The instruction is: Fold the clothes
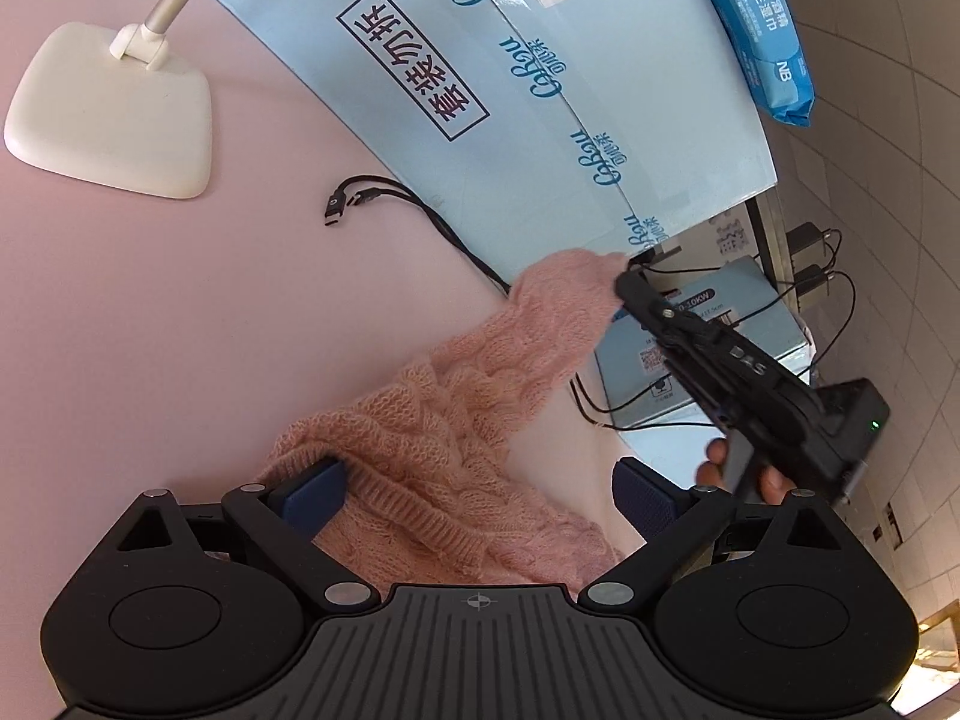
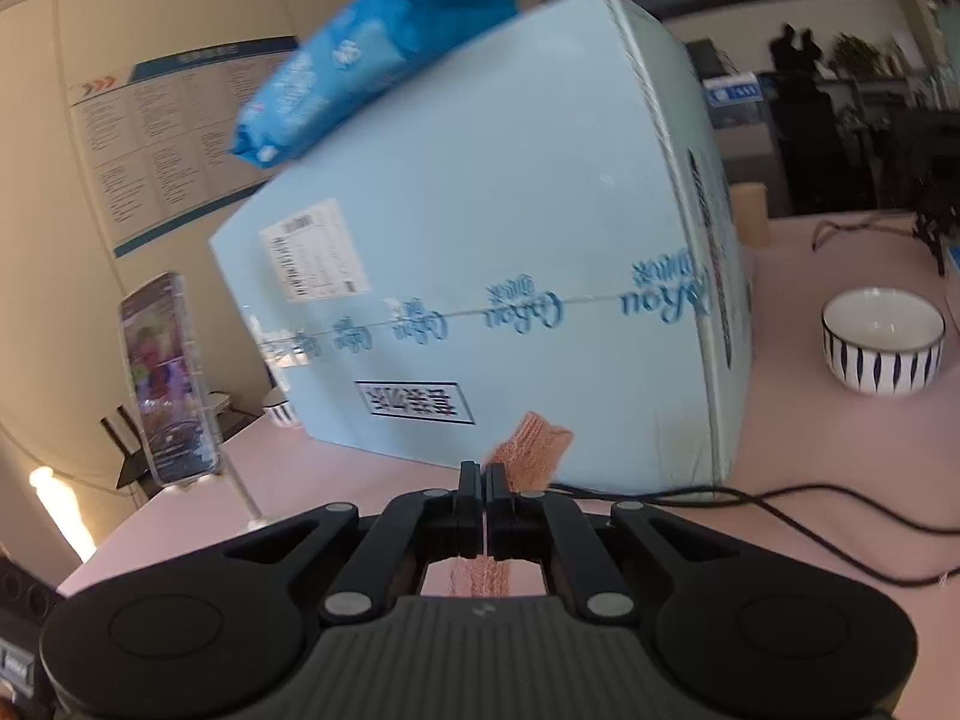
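Observation:
A pink cable-knit sweater (image 1: 456,420) lies bunched on the pink table (image 1: 180,312), one sleeve stretched up and to the right. My left gripper (image 1: 477,498) is open, its blue pads on either side of the sweater's ribbed hem, the left pad against the knit. My right gripper (image 1: 627,285), held by a hand, pinches the sleeve's far end near the carton's corner. In the right wrist view the right gripper (image 2: 483,480) is shut on the sleeve (image 2: 537,444), with the cuff sticking out past the fingertips and knit showing behind the jaws.
A large light blue carton (image 1: 540,120) (image 2: 510,240) stands just behind the sleeve, a blue wipes pack (image 2: 360,60) on top. A phone (image 2: 168,378) on a white stand (image 1: 114,108), black cables (image 1: 384,198), a small box (image 1: 720,348) and a striped bowl (image 2: 882,342) are nearby.

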The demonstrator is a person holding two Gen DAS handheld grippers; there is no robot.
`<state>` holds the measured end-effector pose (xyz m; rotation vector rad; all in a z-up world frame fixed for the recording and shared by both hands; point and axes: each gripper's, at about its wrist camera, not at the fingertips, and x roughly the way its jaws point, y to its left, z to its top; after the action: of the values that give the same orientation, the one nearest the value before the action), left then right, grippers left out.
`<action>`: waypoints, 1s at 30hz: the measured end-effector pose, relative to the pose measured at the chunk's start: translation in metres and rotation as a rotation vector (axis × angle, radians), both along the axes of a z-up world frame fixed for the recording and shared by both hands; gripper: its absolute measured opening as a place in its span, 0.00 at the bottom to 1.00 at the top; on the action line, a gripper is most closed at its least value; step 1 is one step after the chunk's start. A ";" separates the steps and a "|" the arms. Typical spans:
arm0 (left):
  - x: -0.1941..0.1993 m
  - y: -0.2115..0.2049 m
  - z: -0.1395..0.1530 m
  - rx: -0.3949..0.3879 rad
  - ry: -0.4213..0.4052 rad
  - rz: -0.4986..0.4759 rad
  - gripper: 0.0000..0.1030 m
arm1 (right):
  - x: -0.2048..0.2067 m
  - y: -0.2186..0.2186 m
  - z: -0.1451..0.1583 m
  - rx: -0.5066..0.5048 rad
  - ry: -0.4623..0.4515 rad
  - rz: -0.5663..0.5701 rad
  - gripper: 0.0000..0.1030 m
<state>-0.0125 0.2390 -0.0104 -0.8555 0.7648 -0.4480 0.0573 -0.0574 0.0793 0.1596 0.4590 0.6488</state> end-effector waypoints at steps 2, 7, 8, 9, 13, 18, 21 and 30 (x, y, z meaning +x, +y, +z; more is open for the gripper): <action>0.000 0.001 0.000 -0.002 -0.002 0.001 0.94 | -0.011 -0.005 0.004 0.018 0.002 0.020 0.01; 0.000 0.003 0.000 -0.013 -0.005 0.000 0.94 | -0.047 -0.017 0.015 0.034 -0.060 0.132 0.01; 0.000 0.004 0.000 -0.019 -0.004 0.001 0.94 | -0.063 -0.021 0.021 0.011 -0.124 0.182 0.01; 0.000 0.005 0.000 -0.025 -0.003 0.003 0.94 | -0.079 -0.024 0.028 -0.017 -0.185 0.238 0.01; 0.000 0.007 0.000 -0.035 -0.004 0.008 0.94 | -0.138 -0.037 0.042 -0.160 -0.333 0.415 0.01; 0.001 0.013 -0.002 -0.081 -0.007 0.038 0.94 | -0.170 -0.041 0.018 -0.414 -0.207 0.602 0.70; 0.000 0.014 -0.002 -0.091 -0.007 0.044 0.94 | -0.175 -0.047 0.002 -0.491 -0.176 0.504 0.70; -0.001 0.013 -0.004 -0.090 -0.016 0.048 0.94 | -0.148 -0.019 0.008 -0.113 -0.079 0.511 0.80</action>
<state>-0.0137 0.2518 -0.0142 -0.9510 0.7121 -0.4483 -0.0908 -0.0762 0.0870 -0.0963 0.4620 1.1221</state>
